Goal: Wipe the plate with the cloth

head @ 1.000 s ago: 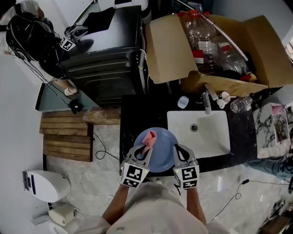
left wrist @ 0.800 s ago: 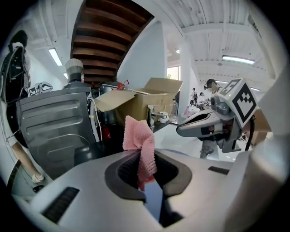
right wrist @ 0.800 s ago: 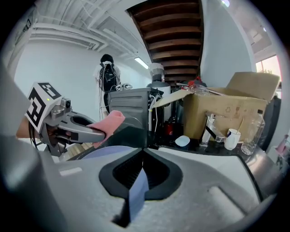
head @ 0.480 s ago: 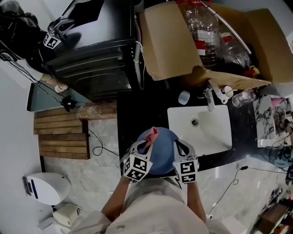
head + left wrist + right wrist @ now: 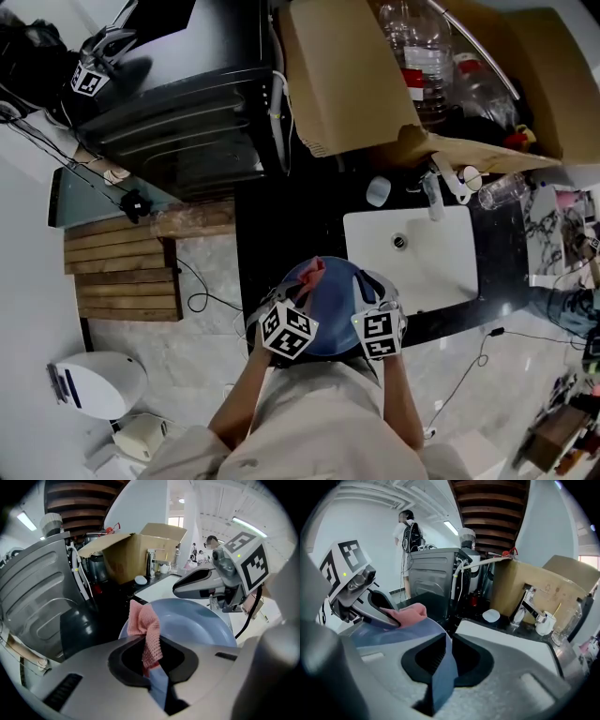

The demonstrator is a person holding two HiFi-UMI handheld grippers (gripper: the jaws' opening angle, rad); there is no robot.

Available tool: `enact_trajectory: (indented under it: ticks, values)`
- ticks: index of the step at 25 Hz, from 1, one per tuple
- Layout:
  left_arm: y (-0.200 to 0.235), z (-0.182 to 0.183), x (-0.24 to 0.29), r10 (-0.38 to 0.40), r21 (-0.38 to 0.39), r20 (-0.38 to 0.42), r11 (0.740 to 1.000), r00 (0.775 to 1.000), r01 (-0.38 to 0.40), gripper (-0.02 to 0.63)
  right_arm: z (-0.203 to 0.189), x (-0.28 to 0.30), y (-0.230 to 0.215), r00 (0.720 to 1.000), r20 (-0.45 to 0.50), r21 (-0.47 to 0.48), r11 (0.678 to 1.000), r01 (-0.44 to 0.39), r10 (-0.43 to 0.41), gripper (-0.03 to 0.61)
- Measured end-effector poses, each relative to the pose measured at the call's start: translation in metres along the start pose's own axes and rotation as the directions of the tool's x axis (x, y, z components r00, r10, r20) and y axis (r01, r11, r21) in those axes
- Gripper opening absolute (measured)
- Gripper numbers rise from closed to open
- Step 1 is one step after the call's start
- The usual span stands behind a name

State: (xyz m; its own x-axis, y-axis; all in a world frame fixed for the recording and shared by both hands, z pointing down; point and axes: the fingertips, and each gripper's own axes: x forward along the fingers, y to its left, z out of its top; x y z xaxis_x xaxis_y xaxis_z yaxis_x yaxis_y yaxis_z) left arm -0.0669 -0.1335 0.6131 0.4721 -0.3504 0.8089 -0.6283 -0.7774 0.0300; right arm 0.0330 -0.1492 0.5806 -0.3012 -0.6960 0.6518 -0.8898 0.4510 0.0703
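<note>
Item, wiping in progress at the black bench [image 5: 281, 225], left of the white sink [image 5: 358, 234]. Left claw [image 5: 152, 667]: jaws closed to a narrow slit on the pink cloth [image 5: 144, 627], which stands up out of them and folds onto the far-left rim of the plate; a strip of blue rim appears pinched in the same jaws under the cloth. Blue plate [image 5: 197, 620]: held clear of the bench between the two claws, over the bench's front edge. Right claw [image 5: 440, 667]: jaws closed on the plate's right rim, edge-on between them, holding nothing else. Change over the last second: both marker cubes have drawn inward and now overlap the plate's near edge in the head view, and the left cube has turned, while the cloth sits at much the same far-left spot on the rim. Judged meaning: the plate is being retilted or regripped rather than swept, so most of its face probably remains unwiped. View notes: only the left gripper view shows cloth and rim sharing one grip; only the right gripper view shows the left claw's finger pressing cloth down onto the plate; only the head view places the plate relative to sink and bench.
</note>
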Motion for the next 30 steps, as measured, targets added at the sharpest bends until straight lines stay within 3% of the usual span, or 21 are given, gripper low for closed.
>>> enact_trajectory:
  ticks: [5,12,19,30]
  values:
    - [-0.001,-0.003,0.008,0.015,-0.003,-0.036,1.0,0.999,-0.015,0.034,-0.01,0.011,-0.006,0.999,-0.028,-0.045,0.998,-0.033,0.031,0.037]
    - [0.001,-0.008,0.015,0.071,0.014,-0.102,0.997,0.992,-0.07,0.034,-0.02,0.02,-0.002,0.99,-0.045,-0.086,0.987,-0.138,0.135,0.06]
    - [0.008,-0.015,0.023,0.154,0.028,-0.194,0.988,0.969,-0.152,0.034,-0.028,0.029,-0.004,0.982,-0.067,-0.106,0.977,-0.185,0.179,0.061]
    - [0.023,-0.024,0.02,0.249,0.015,-0.262,0.967,0.932,-0.254,0.034,-0.029,0.03,-0.006,0.978,-0.024,-0.059,0.977,-0.206,0.205,0.049]
